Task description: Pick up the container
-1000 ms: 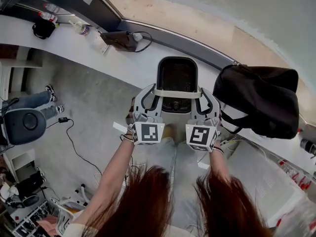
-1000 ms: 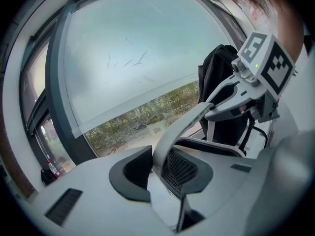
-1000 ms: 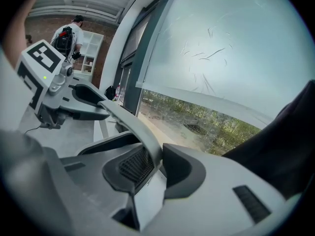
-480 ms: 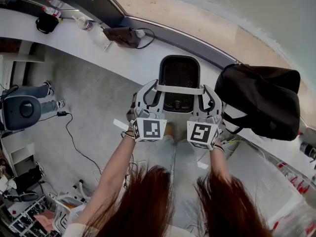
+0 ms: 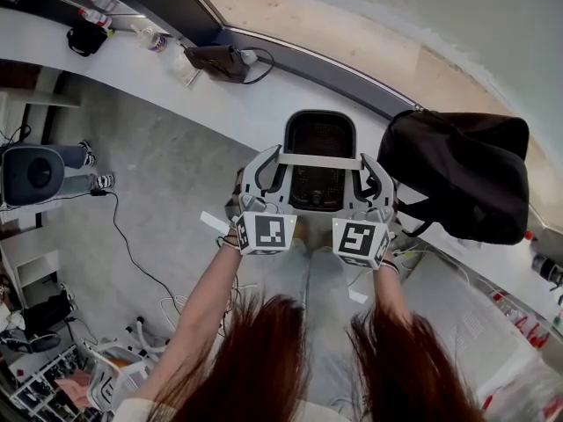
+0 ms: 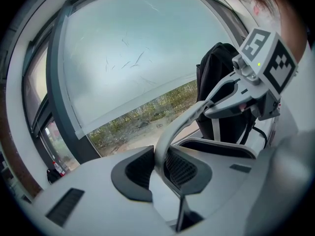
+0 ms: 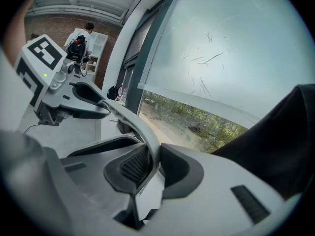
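Observation:
The container [image 5: 318, 137] is a black, rounded tub with a white handle [image 5: 317, 161] arching across its top, seen in the head view at centre, held above the floor. My left gripper [image 5: 264, 169] holds the handle's left end and my right gripper [image 5: 374, 174] its right end. In the left gripper view the white handle [image 6: 184, 122] runs between the dark pads of the left gripper [image 6: 160, 163], which are closing and press on it. The right gripper view shows the handle [image 7: 130, 122] pinched the same way in the right gripper [image 7: 155, 163], also closing.
A black backpack [image 5: 466, 178] lies on the white window ledge [image 5: 220, 104] just right of the container. Farther left on the ledge lie a dark pouch with a cable [image 5: 215, 62] and bottles [image 5: 149, 35]. Cables and a round black seat [image 5: 35, 174] occupy the floor at left.
Both grippers stay at the ends of the handle with the container hanging between them. The container sits slightly lower in the picture and the surroundings have shifted a little.

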A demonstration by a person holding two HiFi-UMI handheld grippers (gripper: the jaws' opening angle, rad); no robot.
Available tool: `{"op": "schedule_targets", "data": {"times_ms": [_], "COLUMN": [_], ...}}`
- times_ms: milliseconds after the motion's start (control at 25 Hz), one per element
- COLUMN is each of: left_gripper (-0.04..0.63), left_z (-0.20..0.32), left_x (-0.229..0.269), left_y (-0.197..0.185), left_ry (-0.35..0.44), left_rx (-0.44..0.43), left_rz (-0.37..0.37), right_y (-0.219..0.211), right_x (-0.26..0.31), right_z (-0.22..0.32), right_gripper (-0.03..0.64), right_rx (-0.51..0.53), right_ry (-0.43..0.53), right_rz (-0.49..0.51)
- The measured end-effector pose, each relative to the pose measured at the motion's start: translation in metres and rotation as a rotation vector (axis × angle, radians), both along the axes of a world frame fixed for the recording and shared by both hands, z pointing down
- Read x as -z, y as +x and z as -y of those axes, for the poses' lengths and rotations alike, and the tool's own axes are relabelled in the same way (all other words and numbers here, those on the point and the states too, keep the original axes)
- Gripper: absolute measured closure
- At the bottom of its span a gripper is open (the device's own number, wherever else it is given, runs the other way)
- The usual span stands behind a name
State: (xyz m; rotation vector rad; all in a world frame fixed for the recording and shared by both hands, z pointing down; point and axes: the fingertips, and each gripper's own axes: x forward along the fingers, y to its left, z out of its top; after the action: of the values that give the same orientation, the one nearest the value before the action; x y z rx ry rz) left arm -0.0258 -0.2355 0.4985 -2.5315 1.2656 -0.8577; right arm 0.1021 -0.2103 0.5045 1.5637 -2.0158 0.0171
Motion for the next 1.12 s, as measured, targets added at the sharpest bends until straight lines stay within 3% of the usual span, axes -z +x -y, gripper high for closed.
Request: {"op": "schedule_targets", "data": {"times_ms": [440,1120], "left_gripper": [0.511,0.511], "left_z": [-0.025,-0.062], "left_x": [0.027,0.089], "left_y": [0.011,0.022], "left_ry": [0.036,0.053], "left_rx": [0.028,0.053], "left_rz": [0.0,-0.017], "right_y": [0.011,0.023], "right_x": [0.021,0.085], "right_z": [-0.027,-0.062], "right_gripper": [0.534,0.537], "right_rx": [-0.016,0.017], "right_ry": [0.01,0.029], "right_rz": [0.028,-0.009]}}
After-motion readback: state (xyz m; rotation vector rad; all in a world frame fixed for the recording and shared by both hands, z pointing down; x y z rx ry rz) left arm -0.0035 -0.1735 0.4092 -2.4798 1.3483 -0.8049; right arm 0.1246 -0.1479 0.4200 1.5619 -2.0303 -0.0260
